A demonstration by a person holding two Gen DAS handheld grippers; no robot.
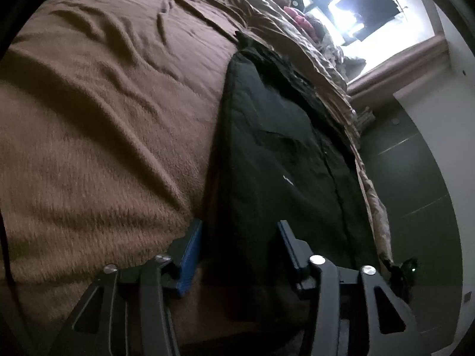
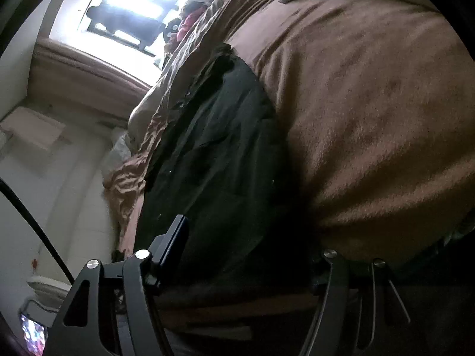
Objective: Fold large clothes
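Left wrist view: dark jacket (image 1: 276,148) lies centre frame on brown blanket (image 1: 104,118); left gripper (image 1: 239,246) stands part-open astride its near edge, for gripping; right gripper (image 2: 246,237) likewise at lower centre, contact unclear.

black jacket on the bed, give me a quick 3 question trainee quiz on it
1. True or false: the black jacket lies on a brown blanket.
2. In the left wrist view, what lies between the fingers of the left gripper?
A. a white pillow
B. the near end of the jacket
C. a shoe
3. In the right wrist view, on which side of the jacket does the bright window show, picture left or picture right?

Key:
1. true
2. B
3. picture left
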